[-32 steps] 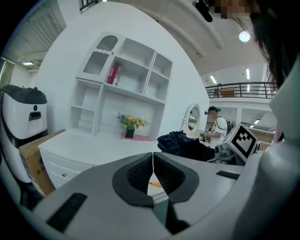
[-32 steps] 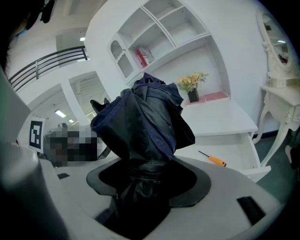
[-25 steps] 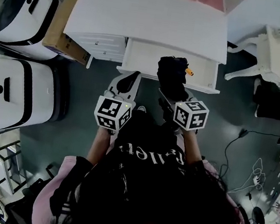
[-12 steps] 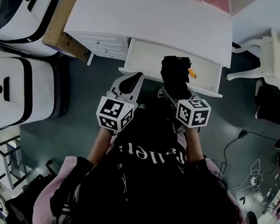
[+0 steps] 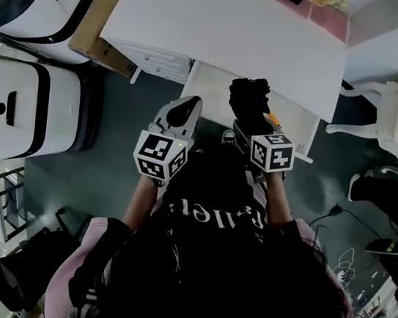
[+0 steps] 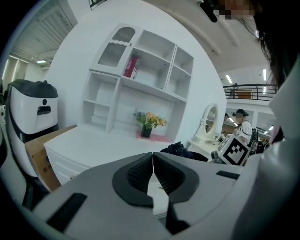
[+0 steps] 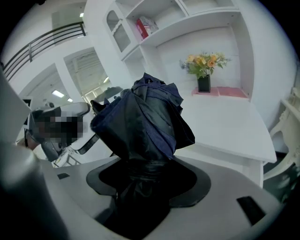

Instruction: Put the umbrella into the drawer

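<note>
Before me: white worktop [image 5: 226, 25] backed by a white shelf unit [image 6: 140, 70], cardboard box [image 5: 100, 14] at its left, dark floor [image 5: 129, 107] below.

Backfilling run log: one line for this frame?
right gripper: shut on umbrella | left gripper: shut, empty | drawer: open | umbrella: not yet in drawer

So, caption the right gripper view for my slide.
Right gripper shut on a folded dark umbrella, white desk beyond.
</note>
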A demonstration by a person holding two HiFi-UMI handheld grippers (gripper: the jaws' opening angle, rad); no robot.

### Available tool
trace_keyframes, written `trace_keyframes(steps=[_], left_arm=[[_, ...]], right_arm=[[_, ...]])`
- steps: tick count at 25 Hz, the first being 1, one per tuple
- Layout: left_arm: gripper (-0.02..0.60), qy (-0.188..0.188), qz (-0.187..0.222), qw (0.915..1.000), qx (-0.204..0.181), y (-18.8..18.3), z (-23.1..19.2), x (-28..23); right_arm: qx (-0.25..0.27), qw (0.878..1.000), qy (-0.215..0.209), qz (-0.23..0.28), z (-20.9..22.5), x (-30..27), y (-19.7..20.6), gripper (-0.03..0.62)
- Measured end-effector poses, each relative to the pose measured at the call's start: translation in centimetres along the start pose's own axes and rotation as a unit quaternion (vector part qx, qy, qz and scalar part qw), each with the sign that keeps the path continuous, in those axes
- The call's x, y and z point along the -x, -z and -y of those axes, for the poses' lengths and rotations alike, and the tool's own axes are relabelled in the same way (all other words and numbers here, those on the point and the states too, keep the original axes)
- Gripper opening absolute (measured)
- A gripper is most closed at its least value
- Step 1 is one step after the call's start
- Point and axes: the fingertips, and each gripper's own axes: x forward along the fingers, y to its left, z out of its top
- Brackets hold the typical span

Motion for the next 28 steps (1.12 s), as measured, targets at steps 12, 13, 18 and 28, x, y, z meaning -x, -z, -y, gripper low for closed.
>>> trace_keyframes(steps=[12, 13, 18, 28], left_arm=[[0.017, -0.057, -0.016, 0.9982, 0.013, 0.0, -1.9, -3.8], [0.017, -0.062, -0.017, 0.9978, 0.014, 0.0, -2.0, -4.1], [0.017, -0.087, -0.02, 0.9957, 0.023, 0.2, -2.5, -5.1], [0.017, -0.128, -0.027, 0.9899, 0.053, 1.2, -3.3, -4.9]], right_arm=[[0.116, 0.984, -0.021, -0.132, 6.3, -5.6, 2.2, 0.29], [0.12, 0.982, -0.026, -0.143, 6.8, -6.0, 2.5, 0.29], [0.158, 0.966, -0.038, -0.202, 9.1, -8.1, 4.2, 0.29], [0.225, 0.938, -0.047, -0.258, 11.6, -12.6, 6.6, 0.29]])
